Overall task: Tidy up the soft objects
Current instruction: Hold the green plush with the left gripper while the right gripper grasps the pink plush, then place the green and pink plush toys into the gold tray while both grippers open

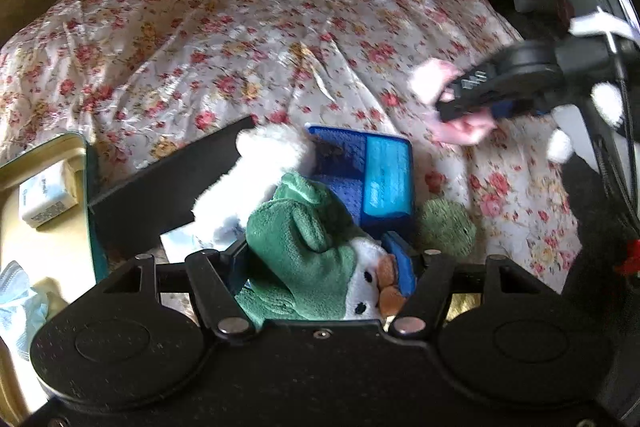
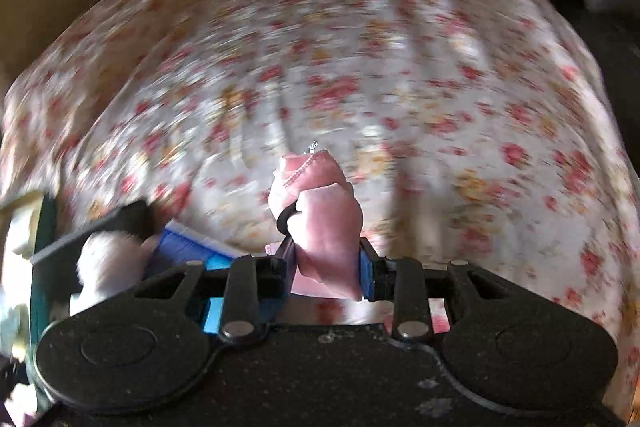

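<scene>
Clearly mid-sort, with both claws loaded. Left gripper [image 1: 326, 263] pinching a green plush [image 1: 304, 255] with a white face and orange beak, held low over the blue box [image 1: 360, 167] on the floral sheet [image 1: 240, 27]. Right gripper [image 2: 326, 267] pressed onto a pink plush [image 2: 320, 211], lifted above the sheet; seen from the left wrist as a pink toy [image 1: 440, 95] hanging off to the right of the box, well apart from it. White fluffy toy [image 1: 256, 179] lying against the box's near edge, half over a black board [image 1: 168, 187]. Small green plush [image 1: 446, 223] resting just beside the box on its right. Tray [image 1: 48, 227] at far left holding a small packet [image 1: 48, 195].

Risks, as a judgement: soft bodies squash and creep, so either toy could slide out of a shallow pinch, the pink one especially, since only its lower end sits between the fingers. Right-wrist view heavily blurred, suggesting fast motion; a quick swing could fling the pink toy or knock it against the left claw. Box looks shallow and partly crowded by the white toy, so dropping the green plush there could leave it spilling over the rim or pushing the box askew on the loose sheet.
</scene>
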Demonstrator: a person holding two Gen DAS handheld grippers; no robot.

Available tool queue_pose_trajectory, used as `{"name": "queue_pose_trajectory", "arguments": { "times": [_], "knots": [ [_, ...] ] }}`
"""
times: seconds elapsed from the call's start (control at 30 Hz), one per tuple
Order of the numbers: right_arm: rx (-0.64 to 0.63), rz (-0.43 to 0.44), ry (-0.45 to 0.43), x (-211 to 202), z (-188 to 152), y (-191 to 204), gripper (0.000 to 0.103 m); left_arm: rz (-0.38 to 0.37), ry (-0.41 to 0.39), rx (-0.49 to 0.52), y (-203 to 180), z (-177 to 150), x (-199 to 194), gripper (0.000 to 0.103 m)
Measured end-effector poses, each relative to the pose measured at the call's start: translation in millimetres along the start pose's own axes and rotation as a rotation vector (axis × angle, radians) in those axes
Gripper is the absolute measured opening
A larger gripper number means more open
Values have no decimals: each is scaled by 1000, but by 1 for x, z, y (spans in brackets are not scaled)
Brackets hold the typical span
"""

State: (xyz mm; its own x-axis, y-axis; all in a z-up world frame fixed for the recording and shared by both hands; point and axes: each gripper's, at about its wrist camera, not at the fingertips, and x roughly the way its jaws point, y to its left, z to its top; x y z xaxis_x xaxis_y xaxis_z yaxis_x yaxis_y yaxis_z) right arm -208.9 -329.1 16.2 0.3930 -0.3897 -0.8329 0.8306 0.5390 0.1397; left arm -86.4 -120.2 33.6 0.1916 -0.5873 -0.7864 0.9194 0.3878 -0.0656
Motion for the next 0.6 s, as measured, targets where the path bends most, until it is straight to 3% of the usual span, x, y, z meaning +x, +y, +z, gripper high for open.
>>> {"name": "queue_pose_trajectory", "arguments": {
  "times": [0.2,0.6],
  "knots": [
    [105,-10,-2,-1,5,-23,31,26,-37,-115,31,11,-10,63],
    [50,5,-33,-9,1,-9,31,187,-143,-348,110,21,-46,63]
  ]
}}
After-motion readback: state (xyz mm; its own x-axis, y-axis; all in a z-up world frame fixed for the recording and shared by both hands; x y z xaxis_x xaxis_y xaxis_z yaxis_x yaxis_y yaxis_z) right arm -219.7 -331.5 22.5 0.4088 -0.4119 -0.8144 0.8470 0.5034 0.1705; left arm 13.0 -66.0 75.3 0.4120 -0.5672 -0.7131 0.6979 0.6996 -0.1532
